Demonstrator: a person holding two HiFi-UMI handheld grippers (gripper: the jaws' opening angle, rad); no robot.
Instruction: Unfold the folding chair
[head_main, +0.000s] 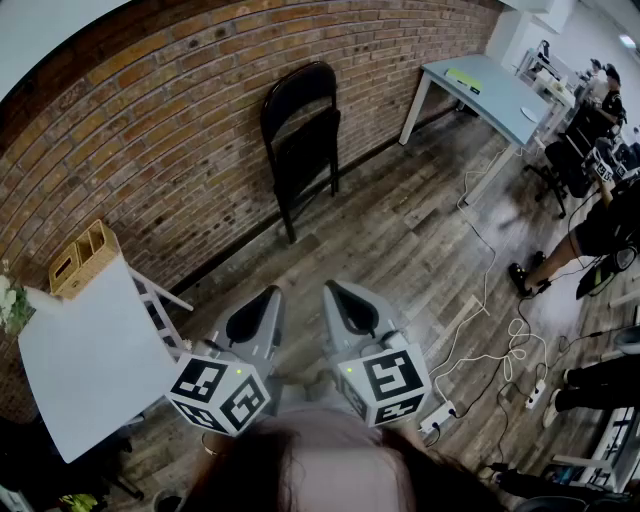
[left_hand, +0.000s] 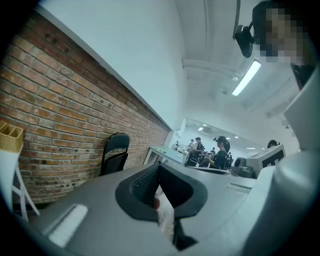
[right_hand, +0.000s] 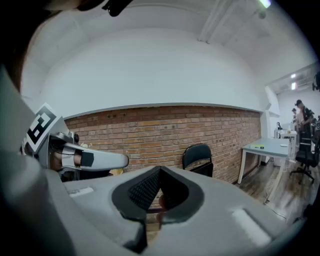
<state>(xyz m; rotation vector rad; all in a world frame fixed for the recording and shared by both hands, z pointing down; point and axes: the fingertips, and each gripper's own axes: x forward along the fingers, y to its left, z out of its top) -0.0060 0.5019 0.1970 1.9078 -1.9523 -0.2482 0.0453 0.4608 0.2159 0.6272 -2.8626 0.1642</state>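
Observation:
A black folding chair (head_main: 300, 140) leans folded against the brick wall, well ahead of both grippers. It also shows small in the left gripper view as the chair (left_hand: 115, 152) and in the right gripper view as the chair (right_hand: 198, 159). My left gripper (head_main: 268, 298) and right gripper (head_main: 338, 292) hover side by side near my body, both shut with nothing between the jaws. Bare wooden floor lies between them and the chair.
A white folding table (head_main: 85, 360) with a wicker basket (head_main: 84, 258) stands at the left. A light blue desk (head_main: 480, 90) sits at the far right of the wall. Cables and a power strip (head_main: 440, 415) lie on the floor at right, near people (head_main: 600, 215).

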